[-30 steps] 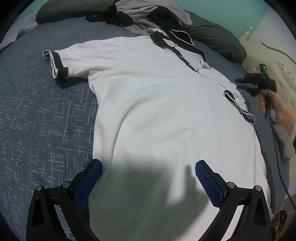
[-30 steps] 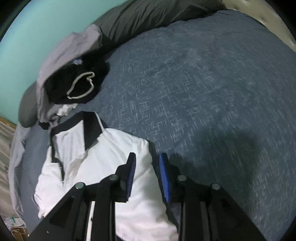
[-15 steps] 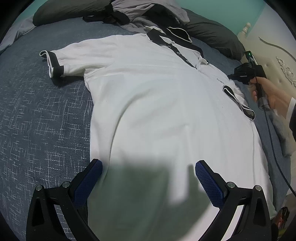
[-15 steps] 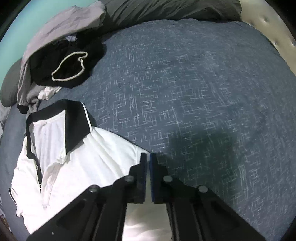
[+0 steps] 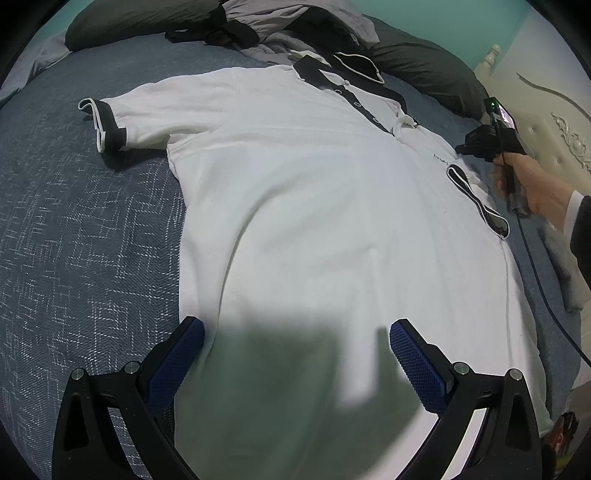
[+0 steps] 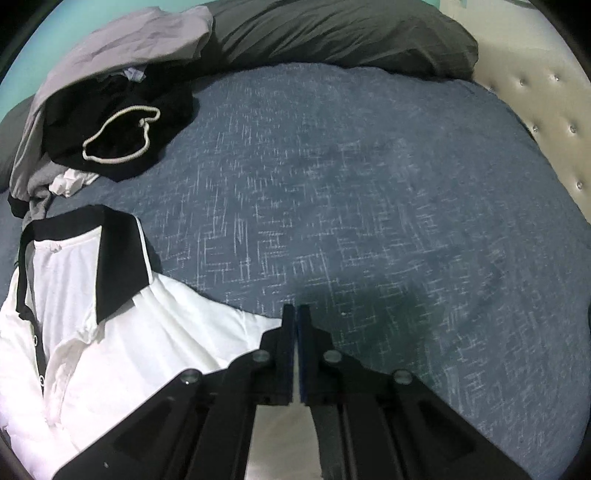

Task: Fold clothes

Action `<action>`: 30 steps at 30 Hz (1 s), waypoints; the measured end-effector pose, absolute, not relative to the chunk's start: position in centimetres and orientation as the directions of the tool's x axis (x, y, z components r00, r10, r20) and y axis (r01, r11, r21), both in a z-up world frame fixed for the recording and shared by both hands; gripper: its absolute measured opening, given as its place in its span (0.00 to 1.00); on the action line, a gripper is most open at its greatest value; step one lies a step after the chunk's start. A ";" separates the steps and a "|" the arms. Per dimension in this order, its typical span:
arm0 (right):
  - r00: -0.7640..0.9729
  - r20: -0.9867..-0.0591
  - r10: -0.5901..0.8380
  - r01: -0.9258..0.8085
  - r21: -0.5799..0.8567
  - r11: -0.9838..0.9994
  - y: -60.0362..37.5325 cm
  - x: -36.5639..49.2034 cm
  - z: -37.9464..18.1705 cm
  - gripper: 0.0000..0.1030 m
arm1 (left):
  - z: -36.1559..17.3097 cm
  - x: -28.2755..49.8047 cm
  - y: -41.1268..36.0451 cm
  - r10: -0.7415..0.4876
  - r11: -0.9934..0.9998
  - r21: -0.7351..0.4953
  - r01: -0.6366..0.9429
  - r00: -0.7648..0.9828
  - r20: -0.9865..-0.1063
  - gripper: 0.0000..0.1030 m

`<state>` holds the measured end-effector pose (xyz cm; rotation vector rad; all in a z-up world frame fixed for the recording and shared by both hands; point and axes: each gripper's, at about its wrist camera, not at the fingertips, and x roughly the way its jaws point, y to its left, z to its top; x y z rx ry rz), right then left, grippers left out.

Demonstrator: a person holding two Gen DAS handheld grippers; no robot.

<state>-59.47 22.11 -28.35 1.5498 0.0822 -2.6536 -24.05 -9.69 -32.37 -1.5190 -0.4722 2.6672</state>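
Lying flat on the bed [image 5: 74,229], front up, the white polo shirt [image 5: 314,206] points its black collar [image 5: 317,72] toward the dark pillows [image 6: 332,33]. At its hem the left gripper [image 5: 295,354] hovers with fingers wide apart, holding nothing. The right gripper [image 6: 295,314] has its fingers pressed together at the shirt's shoulder edge; whether fabric is pinched cannot be told. A pile of grey and black clothes [image 6: 110,110] lies beyond the collar.
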 end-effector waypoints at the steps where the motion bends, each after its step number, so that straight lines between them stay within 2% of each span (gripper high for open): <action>1: -0.486 -0.873 -0.043 0.086 0.001 -0.996 22.2 -59.5 -28.5 0.01 | -32.4 -24.1 -9.7 0.180 -0.953 -0.279 0.118 -0.521 -0.835 1.00; 3: -0.478 -0.876 -0.064 0.080 0.029 -0.996 22.4 -59.7 -28.5 0.01 | -32.4 -24.0 -9.7 0.179 -0.953 -0.278 0.118 -0.520 -0.835 1.00; 11: -0.582 -0.792 -0.183 0.089 0.162 -0.983 25.2 -57.9 -24.6 0.01 | -32.3 -24.0 -9.6 0.184 -0.951 -0.285 0.120 -0.522 -0.833 1.00; 18: -0.494 -0.828 -0.266 0.181 0.201 -0.963 24.6 -56.0 -26.1 0.01 | -32.2 -24.0 -9.6 0.186 -0.951 -0.287 0.118 -0.523 -0.832 1.00; 22: -0.436 -0.864 -0.251 0.161 0.199 -0.967 24.6 -55.9 -28.6 0.01 | -32.3 -24.2 -9.5 0.185 -0.951 -0.286 0.118 -0.522 -0.832 1.00; 24: -0.472 -0.847 -0.246 0.130 0.209 -0.969 25.2 -55.8 -28.4 0.01 | -32.3 -24.2 -9.6 0.187 -0.950 -0.289 0.119 -0.522 -0.832 1.00; 27: -0.545 -0.779 -0.310 0.114 0.297 -0.948 26.7 -54.9 -26.8 0.01 | -32.3 -24.3 -9.6 0.190 -0.949 -0.291 0.119 -0.522 -0.832 1.00; 30: -0.521 -0.779 -0.350 0.155 0.317 -0.936 26.5 -53.5 -26.5 0.02 | -32.2 -24.4 -9.6 0.193 -0.948 -0.296 0.120 -0.523 -0.830 1.00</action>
